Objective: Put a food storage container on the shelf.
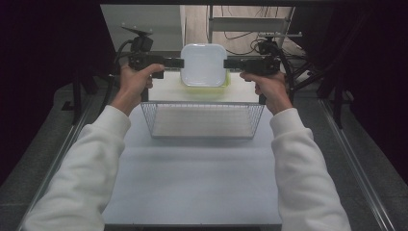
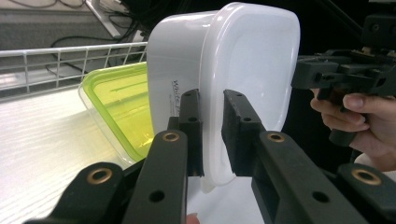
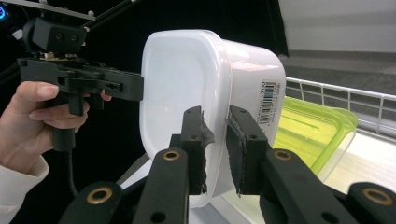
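A white plastic container [image 1: 203,64] with its lid on hangs tipped on its side, lid facing the camera, above a yellow-green container [image 1: 204,85] on the table. My left gripper [image 1: 179,62] is shut on its left rim and my right gripper [image 1: 227,63] on its right rim. In the left gripper view the jaws [image 2: 212,95] pinch the rim of the white container [image 2: 252,60], with the yellow-green container [image 2: 121,102] behind it. In the right gripper view the jaws [image 3: 215,114] clamp the opposite rim of the white container [image 3: 182,79], beside the yellow-green container [image 3: 313,126].
A wire basket [image 1: 204,120] stands on the white table just in front of the containers. Dark frame posts and cables flank both hands. Rails run along both sides of the table.
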### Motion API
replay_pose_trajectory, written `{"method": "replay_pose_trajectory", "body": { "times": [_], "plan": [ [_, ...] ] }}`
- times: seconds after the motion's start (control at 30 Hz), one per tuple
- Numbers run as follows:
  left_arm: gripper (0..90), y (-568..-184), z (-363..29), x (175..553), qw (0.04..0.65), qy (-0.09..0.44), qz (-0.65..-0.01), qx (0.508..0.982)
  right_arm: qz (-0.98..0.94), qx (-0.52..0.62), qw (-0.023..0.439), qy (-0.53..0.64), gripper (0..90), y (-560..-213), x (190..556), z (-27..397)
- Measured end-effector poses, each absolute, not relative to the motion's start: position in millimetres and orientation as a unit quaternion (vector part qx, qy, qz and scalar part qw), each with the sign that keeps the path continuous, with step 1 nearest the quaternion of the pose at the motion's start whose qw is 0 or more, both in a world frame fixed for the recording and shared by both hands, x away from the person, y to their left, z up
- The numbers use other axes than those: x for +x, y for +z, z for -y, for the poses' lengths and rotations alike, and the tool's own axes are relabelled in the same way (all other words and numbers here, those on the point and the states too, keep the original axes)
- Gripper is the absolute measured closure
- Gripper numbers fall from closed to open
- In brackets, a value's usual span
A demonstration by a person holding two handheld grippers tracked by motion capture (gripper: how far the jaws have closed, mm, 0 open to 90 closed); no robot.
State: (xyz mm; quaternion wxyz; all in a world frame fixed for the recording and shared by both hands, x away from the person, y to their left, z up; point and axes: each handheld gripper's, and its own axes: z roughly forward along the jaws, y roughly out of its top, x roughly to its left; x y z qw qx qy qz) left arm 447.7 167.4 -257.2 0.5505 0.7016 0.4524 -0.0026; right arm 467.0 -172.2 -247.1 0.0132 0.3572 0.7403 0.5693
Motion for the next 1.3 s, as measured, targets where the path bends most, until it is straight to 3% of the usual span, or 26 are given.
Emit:
{"method": "replay_pose_trajectory", "body": {
  "times": [0.43, 0.73, 1.0, 1.3],
  "plan": [
    [78.3, -263.7, -168.4, 466.7, 0.547, -0.034, -0.471, 0.691, -0.735, 0.382, -0.014, 0.560, 76.2, -253.2, 488.7, 172.2],
    [78.0, -267.8, -173.8, 483.9, 0.554, -0.093, -0.502, 0.658, -0.721, 0.421, -0.044, 0.548, 72.4, -256.9, 507.9, 171.1],
    [75.9, -278.4, -177.9, 507.6, 0.568, -0.138, -0.531, 0.613, -0.686, 0.465, -0.098, 0.551, 69.2, -265.9, 526.6, 173.4],
    [73.8, -285.4, -177.8, 515.8, 0.572, -0.139, -0.539, 0.602, -0.663, 0.483, -0.125, 0.557, 65.5, -276.5, 535.4, 174.9]
  ]
}}
